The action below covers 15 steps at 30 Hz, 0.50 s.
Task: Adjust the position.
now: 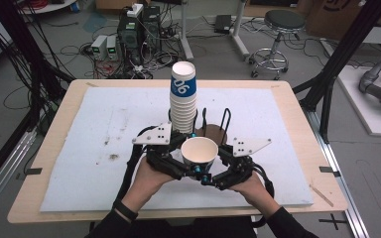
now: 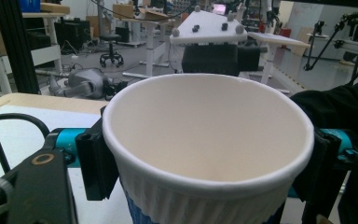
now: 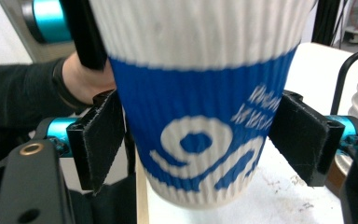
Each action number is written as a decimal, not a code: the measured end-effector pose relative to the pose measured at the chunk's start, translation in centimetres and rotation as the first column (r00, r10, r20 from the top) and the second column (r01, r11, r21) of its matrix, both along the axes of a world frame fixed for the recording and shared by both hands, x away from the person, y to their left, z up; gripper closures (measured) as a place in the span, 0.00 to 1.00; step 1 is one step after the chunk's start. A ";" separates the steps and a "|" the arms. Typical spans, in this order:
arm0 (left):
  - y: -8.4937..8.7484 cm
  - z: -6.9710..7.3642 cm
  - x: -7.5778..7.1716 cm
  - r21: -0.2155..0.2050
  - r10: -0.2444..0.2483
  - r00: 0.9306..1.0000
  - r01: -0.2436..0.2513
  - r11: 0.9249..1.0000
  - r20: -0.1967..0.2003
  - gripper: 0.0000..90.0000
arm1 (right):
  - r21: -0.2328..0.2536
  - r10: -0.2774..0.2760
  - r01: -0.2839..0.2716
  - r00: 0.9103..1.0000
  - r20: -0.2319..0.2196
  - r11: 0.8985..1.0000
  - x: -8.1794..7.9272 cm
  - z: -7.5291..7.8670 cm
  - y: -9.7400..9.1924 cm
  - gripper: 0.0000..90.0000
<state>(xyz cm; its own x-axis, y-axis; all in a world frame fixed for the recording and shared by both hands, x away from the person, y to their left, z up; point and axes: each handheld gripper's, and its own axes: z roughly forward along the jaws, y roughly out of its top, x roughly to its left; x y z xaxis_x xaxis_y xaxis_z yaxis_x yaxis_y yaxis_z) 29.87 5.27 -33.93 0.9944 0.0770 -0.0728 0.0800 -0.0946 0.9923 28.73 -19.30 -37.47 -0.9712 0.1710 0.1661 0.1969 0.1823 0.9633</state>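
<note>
Left gripper [image 1: 191, 171]: jaws clamped on the upper wall of a single paper cup [image 1: 199, 154], just under its rim; the left gripper view shows a pad pressed against each side of the cup [image 2: 205, 154], mouth upward and empty.

Centre: the cup is held upright, off the white mat [image 1: 79, 148], near the table's front edge, between the two grippers. Behind it stands a tall stack of matching cups [image 1: 183, 99], upright, beside a black wire holder [image 1: 224, 121] on a brown base.

Right gripper [image 1: 209, 179]: jaws spread, one on either side of the blue band of the cup [image 3: 196, 135]. The left pad looks to be touching the wall; the right pad stands slightly apart. No firm pinch evident.

Assessment: one cup appears separated from the stack and is in hand. A handover or two-gripper hold seems under way but incomplete. Placement of the cup, and the rest of the stack, remain outstanding.
</note>
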 end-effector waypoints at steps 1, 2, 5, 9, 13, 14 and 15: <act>0.0 0.0 0.0 0.001 0.000 1.000 0.000 1.000 0.000 0.27 | 0.018 0.000 0.000 1.000 -0.010 1.000 0.0 0.0 -0.1 0.23; -0.1 -0.1 0.0 0.001 -0.004 1.000 0.004 1.000 -0.001 0.27 | 0.030 0.002 -0.002 1.000 -0.016 1.000 0.1 0.1 -0.1 0.23; -0.3 -0.2 -0.1 0.005 -0.002 1.000 0.002 1.000 0.002 0.27 | 0.042 0.001 0.000 1.000 -0.028 0.999 0.1 0.1 -0.1 0.23; -0.4 -0.3 0.0 0.002 -0.001 1.000 0.001 1.000 0.001 0.27 | 0.047 0.010 -0.009 1.000 -0.020 0.999 0.1 0.1 0.0 0.28; -0.4 -0.4 0.0 -0.005 0.005 1.000 -0.005 1.000 -0.006 0.26 | 0.043 0.009 -0.008 1.000 -0.016 0.999 0.1 0.1 -0.1 0.29; -0.4 -0.4 0.0 -0.007 0.007 1.000 -0.007 1.000 -0.009 0.25 | 0.044 0.008 -0.008 1.000 -0.014 0.999 0.1 0.1 -0.1 0.29; -0.4 -0.4 0.0 -0.006 0.005 1.000 -0.006 1.000 -0.011 0.24 | 0.042 0.007 -0.007 1.000 -0.012 0.999 0.1 0.1 -0.1 0.29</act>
<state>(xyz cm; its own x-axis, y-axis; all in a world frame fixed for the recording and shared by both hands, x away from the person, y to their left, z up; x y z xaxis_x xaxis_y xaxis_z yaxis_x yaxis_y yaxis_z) 29.89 4.90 -34.34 0.9931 0.0820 -0.0843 0.0915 -0.0885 0.9919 28.84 -19.35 -37.38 -0.9702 0.1570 0.1847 0.2073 0.1428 0.9678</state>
